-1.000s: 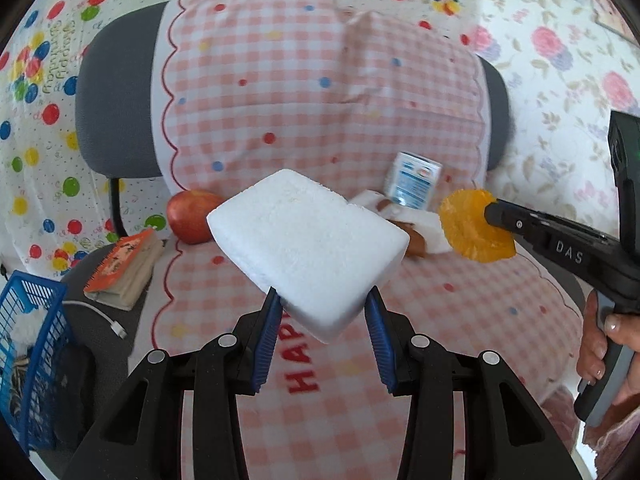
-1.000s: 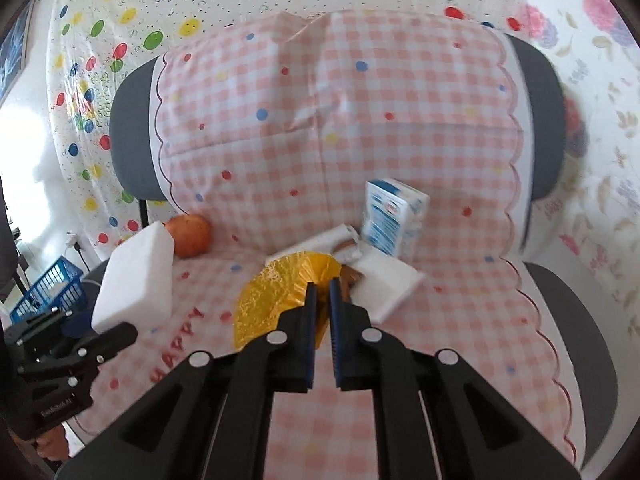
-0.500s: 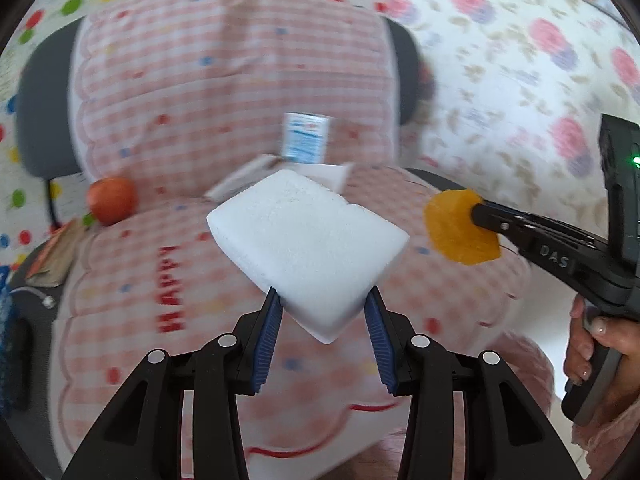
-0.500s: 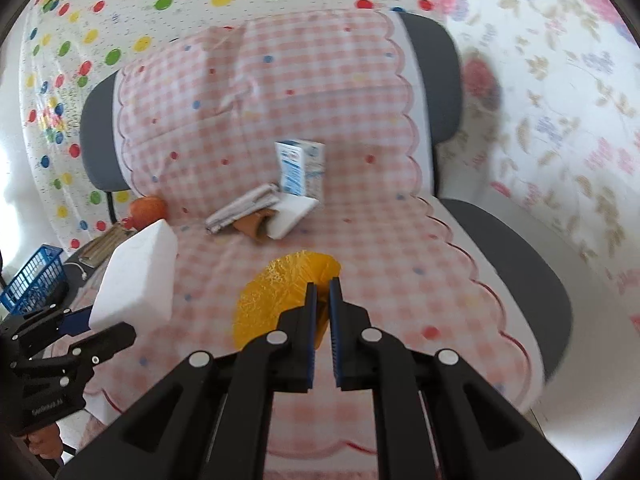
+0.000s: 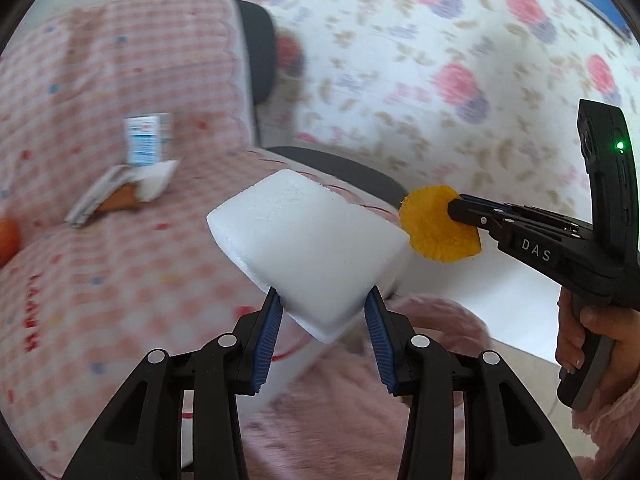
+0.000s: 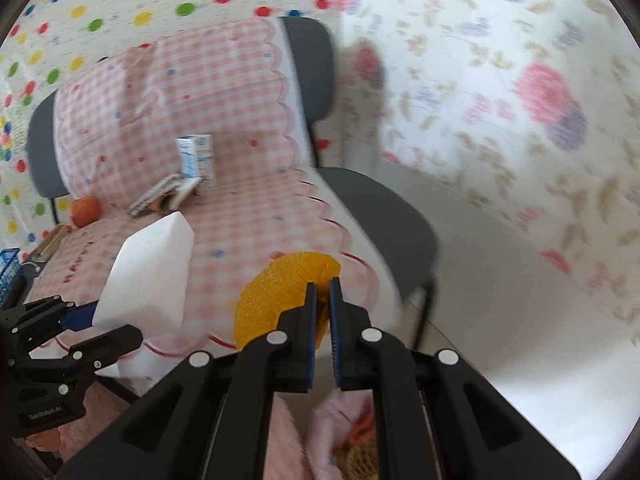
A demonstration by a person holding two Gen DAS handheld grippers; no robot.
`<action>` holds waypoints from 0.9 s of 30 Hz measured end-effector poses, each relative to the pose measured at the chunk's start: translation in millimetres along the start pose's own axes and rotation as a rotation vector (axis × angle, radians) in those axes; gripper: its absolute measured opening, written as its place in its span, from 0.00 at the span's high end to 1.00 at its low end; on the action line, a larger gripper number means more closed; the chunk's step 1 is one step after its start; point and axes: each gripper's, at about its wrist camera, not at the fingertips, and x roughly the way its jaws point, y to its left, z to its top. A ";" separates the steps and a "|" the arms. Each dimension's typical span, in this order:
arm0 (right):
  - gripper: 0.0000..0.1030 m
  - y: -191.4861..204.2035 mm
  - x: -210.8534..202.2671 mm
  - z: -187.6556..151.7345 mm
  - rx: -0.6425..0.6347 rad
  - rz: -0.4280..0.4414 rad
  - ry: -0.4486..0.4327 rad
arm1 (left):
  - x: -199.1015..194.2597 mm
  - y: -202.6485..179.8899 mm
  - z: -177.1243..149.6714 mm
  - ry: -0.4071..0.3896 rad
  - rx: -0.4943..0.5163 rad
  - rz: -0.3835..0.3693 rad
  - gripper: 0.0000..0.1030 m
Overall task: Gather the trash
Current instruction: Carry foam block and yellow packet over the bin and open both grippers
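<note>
The carton's print is blurred beyond reading.

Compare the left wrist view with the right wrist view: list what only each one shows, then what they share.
Only the left wrist view: the person's hand on the right gripper's handle, with its green light.

Only the right wrist view: a blue basket at the left edge and polka-dot cloth behind the chair.

Both: the white foam block clamped in the left gripper, the orange piece pinched by the right gripper, and the carton.
</note>
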 end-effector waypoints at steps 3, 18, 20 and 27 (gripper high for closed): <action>0.94 -20.5 -11.8 -13.1 0.036 -0.046 0.007 | 11.2 -20.5 -2.3 0.007 0.028 -0.069 0.58; 0.94 -89.7 -32.5 -72.9 0.156 -0.209 0.115 | 73.2 -105.3 -12.2 0.122 0.198 -0.240 0.57; 0.94 -95.6 -30.6 -76.8 0.163 -0.219 0.127 | 80.4 -112.9 -14.2 0.131 0.212 -0.247 0.57; 0.93 -111.7 -18.5 -85.2 0.218 -0.224 0.159 | 102.9 -121.2 -14.1 0.185 0.218 -0.265 0.51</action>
